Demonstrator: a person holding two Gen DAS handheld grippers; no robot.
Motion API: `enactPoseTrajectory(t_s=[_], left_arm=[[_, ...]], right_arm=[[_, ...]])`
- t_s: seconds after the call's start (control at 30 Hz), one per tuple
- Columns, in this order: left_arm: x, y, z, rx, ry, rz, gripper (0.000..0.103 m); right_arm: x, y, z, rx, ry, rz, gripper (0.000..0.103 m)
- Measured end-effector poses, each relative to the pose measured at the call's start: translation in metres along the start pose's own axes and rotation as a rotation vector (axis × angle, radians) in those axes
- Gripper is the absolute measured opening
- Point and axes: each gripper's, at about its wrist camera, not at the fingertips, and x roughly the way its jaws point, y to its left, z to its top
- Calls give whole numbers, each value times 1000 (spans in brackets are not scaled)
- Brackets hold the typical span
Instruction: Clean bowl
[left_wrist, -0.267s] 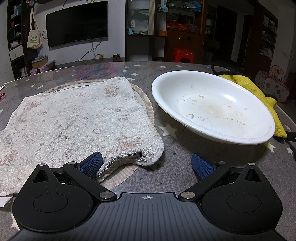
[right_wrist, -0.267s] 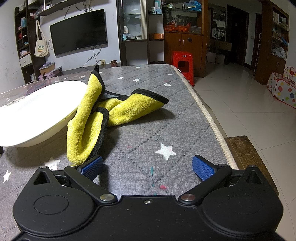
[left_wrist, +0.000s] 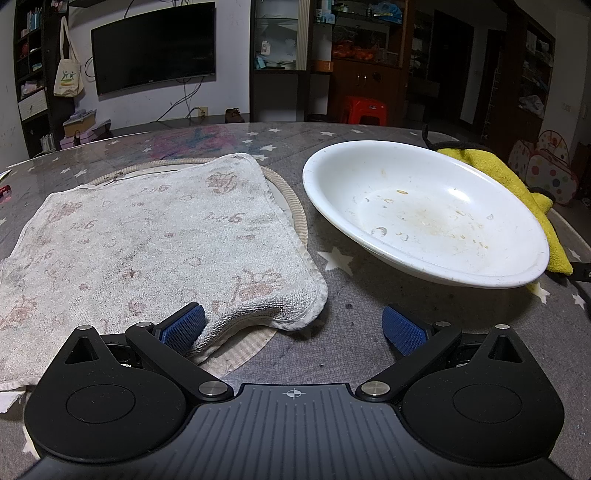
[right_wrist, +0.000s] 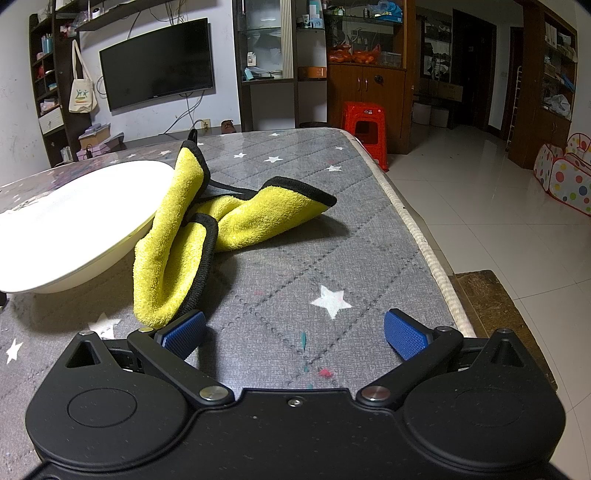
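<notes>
A white shallow bowl (left_wrist: 424, 210) with brownish smears and droplets inside sits on the grey star-patterned table, ahead and right of my left gripper (left_wrist: 293, 328). The left gripper is open and empty, its left pad (left_wrist: 183, 326) touching the near edge of a white stained towel (left_wrist: 147, 240). A yellow cloth with black trim (right_wrist: 207, 225) lies crumpled against the bowl's right side (right_wrist: 74, 221); it also shows in the left wrist view (left_wrist: 509, 177). My right gripper (right_wrist: 295, 330) is open and empty, low over the table, just near the cloth's close end.
The towel lies on a round striped mat (left_wrist: 291, 206). The table's right edge (right_wrist: 424, 240) drops to a tiled floor, with a wooden bench (right_wrist: 495, 306) beside it. A red stool (right_wrist: 365, 125) stands beyond the far end.
</notes>
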Motion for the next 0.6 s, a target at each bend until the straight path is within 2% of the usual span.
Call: enactPoseTrajectory(t_s=[0.6], left_arm=[[1,0,0,0,0,0,103]], right_arm=[[0,2,0,-2,1,-2,103]])
